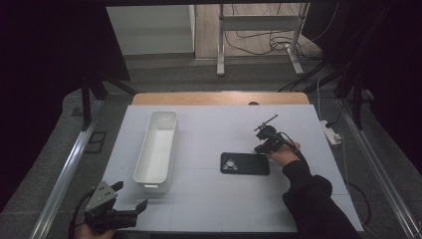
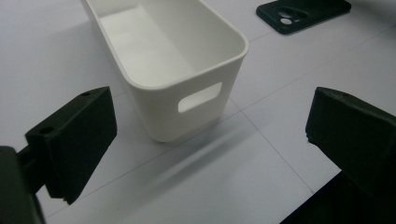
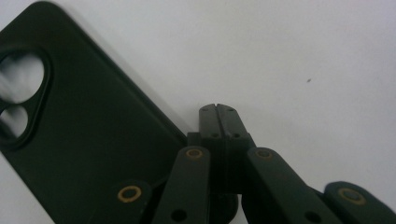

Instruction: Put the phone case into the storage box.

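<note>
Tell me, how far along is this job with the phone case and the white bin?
Nothing looks done yet: the white bin is empty. In hand: the right gripper, jaws shut, sits at the corner of the black phone case, which lies flat on the table. The left gripper waits open near the bin. Probably left: getting the case into the bin.

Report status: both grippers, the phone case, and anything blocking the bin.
Left gripper open, off the white bin's near end. Right gripper shut, empty, at the black phone case's edge. Case flat on the table. Nothing between case and bin.
</note>
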Demonstrator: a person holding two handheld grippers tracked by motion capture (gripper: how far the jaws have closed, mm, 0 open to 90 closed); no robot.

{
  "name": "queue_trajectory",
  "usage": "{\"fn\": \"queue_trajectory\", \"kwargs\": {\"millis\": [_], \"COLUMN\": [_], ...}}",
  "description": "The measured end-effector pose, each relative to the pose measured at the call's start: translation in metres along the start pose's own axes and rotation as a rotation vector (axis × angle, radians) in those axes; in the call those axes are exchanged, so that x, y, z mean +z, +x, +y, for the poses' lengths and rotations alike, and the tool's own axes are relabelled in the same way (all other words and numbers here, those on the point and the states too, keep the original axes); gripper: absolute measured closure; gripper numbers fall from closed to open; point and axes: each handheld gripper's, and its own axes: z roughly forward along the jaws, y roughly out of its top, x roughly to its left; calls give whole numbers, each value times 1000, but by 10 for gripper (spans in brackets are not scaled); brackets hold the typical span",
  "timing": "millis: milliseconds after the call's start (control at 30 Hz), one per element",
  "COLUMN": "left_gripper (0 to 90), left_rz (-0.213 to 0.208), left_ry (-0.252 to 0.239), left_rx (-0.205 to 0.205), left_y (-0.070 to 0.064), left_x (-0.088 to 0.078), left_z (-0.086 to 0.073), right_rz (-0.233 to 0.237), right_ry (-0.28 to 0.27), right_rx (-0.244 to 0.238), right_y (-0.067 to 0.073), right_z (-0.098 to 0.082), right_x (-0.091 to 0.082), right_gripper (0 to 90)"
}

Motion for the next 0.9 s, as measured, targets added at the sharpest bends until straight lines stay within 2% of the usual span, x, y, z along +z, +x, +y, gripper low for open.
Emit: {"fn": "queue_trajectory", "kwargs": {"millis": [400, 900], "left_gripper": [27, 27], "left_rz": [-3, -2], "left_ry": [-2, -2], "left_rx": [-2, 2], "left_y": [0, 0], "left_x": [0, 0], "left_z": [0, 0], "right_rz": [33, 38], "right_ry": [-16, -18], "right_rx": [7, 5], "right_y": [6, 19], "right_z": [-21, -43], "right_x": [-9, -19], "right_gripper": [893, 893]}}
